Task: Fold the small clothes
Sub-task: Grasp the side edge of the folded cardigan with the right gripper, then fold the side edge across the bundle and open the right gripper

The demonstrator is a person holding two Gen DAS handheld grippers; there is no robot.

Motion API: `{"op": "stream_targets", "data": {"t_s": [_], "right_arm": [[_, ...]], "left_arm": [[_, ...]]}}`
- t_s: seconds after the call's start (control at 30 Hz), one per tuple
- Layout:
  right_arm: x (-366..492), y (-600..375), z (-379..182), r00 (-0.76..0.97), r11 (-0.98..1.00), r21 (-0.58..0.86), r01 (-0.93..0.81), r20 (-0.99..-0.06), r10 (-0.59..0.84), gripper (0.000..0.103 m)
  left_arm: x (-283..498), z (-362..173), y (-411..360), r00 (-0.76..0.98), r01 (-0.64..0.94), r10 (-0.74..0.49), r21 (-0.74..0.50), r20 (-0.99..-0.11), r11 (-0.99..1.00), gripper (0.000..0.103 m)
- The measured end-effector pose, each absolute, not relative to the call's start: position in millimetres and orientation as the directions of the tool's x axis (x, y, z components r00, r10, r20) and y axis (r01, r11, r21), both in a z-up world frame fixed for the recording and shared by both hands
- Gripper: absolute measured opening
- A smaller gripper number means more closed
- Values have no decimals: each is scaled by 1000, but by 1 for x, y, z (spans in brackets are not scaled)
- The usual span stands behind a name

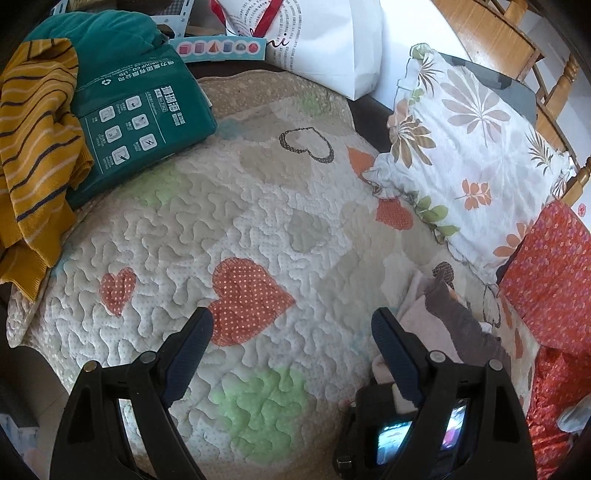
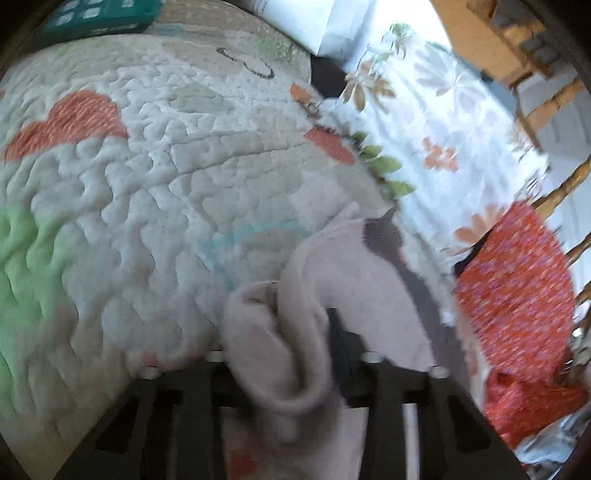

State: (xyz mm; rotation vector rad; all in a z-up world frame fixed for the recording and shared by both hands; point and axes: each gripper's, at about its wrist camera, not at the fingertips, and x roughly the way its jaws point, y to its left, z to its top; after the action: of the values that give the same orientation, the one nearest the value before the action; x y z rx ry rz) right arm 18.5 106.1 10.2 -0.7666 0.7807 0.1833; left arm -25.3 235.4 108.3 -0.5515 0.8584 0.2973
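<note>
A small pink garment with a grey patch (image 2: 332, 266) lies bunched at the right of the heart-patterned quilt (image 2: 147, 166). My right gripper (image 2: 295, 343) is shut on a thick fold of it. The cloth wraps over the jaws and hides most of them, and only one dark finger (image 2: 338, 332) shows. The right wrist view is blurred. In the left wrist view the same pink garment (image 1: 436, 317) sits just beyond my right-hand finger. My left gripper (image 1: 291, 317) hangs open above the quilt (image 1: 258, 221) with nothing between its fingers.
A yellow striped sweater (image 1: 37, 147) and a teal garment (image 1: 107, 33) lie at the far left beside a green package (image 1: 136, 110). A white bag (image 1: 332, 44) stands at the back. A floral pillow (image 1: 472, 147) and red floral cloth (image 1: 550, 277) are at the right, with wooden rails (image 1: 554, 92) behind.
</note>
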Motion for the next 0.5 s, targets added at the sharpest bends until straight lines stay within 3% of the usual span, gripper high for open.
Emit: {"op": "stream_targets", "data": {"t_s": [0.07,0.27,0.5], "right_arm": [[17,100,18,707,746,-523,-413,-700,-99,14],[25,-5,96,709,935,-231,-269,-704,30,12],[10,-213,140,717,997,5,75,-695,-50,12]], "left_arm": [[-24,107,233,622,-459,28,-335,-782,823,87],[-19,104,217,615,-445,23,-323,-788,835,87],[-8,96,168,595,-364,-6,-276,-804,890,87]]}}
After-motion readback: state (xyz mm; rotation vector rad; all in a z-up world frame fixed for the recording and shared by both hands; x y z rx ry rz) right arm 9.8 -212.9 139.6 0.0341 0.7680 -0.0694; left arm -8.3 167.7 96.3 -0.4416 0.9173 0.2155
